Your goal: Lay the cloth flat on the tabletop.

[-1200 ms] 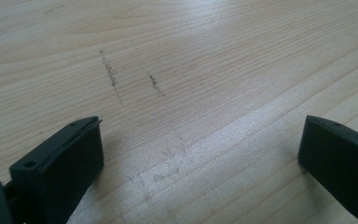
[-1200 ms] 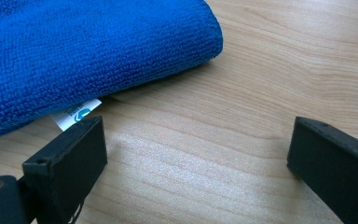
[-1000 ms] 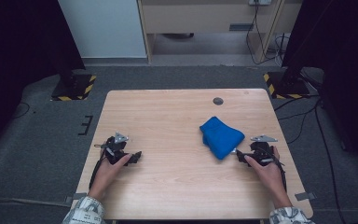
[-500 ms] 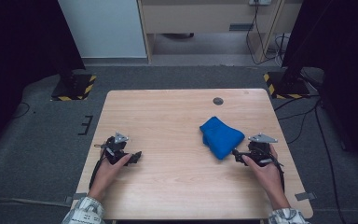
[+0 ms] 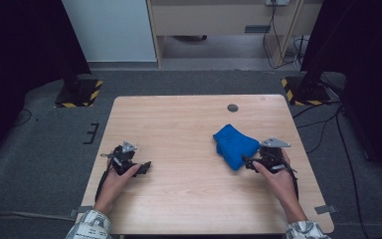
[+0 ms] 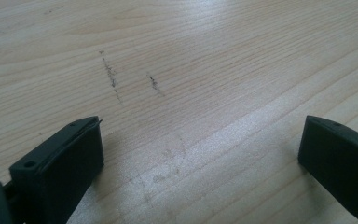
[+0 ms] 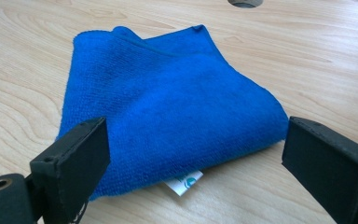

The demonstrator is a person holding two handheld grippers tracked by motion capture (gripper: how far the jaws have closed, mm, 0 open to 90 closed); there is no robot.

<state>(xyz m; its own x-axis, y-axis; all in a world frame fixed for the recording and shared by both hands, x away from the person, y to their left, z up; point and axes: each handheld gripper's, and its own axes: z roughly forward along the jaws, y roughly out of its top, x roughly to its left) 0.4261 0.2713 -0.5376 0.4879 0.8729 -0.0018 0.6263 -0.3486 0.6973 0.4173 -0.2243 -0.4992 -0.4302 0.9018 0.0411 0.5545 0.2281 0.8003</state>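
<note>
two black jaws of the right gripper (image 7: 196,154) stand wide apart in the right gripper view, one at 8 o'clock and one at 4 o'clock, with the near corner of a folded blue cloth (image 7: 168,102) lying between them. neither jaw can be seen pressing the fabric; whether the left one touches its edge is hard to tell. a small white label (image 7: 185,183) pokes out from under the cloth at 6 o'clock. the cloth lies flat on the wooden table (image 7: 37,42), folded into a rough square, and a round dark hole (image 7: 245,3) in the tabletop shows at 12 o'clock beyond it.

in the high view the right gripper (image 5: 248,163) sits at the cloth's (image 5: 234,144) 4 o'clock corner, held by the person's right hand (image 5: 273,177), and the cloth rests on the right half of the table (image 5: 179,119), with the hole (image 5: 233,107) at its 12 o'clock.

the left gripper (image 6: 200,154) also has its jaws spread apart, with bare wood between them and a few faint dark scuff marks (image 6: 109,77) at 11 o'clock. in the high view the left gripper (image 5: 144,167) rests near the table's left edge in the left hand (image 5: 117,179), well apart from the cloth, at about its 8 o'clock.
</note>
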